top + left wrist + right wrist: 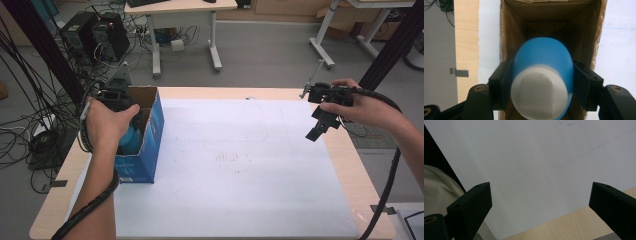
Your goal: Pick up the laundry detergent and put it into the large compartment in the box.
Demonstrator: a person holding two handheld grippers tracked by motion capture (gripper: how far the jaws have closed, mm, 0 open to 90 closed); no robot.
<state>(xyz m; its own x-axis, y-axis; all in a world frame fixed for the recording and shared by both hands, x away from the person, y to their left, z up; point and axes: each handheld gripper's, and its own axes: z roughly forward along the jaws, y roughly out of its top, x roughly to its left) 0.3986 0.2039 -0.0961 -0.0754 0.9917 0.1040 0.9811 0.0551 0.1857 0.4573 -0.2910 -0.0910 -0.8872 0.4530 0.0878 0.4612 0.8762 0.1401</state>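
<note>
We see rough brown cardboard box [510, 37] | smooth matt blue plastic bottle [544, 53], chalky white cap [539, 95] | matt white paper sheet [529, 170] | pale wood table [350, 160]

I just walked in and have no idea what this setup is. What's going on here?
A person at a table holds a gripper in each hand. The left gripper is clamped on a blue bottle with a white cap, inside an open blue cardboard box. The right gripper hangs open above the white sheet, holding nothing.
</note>
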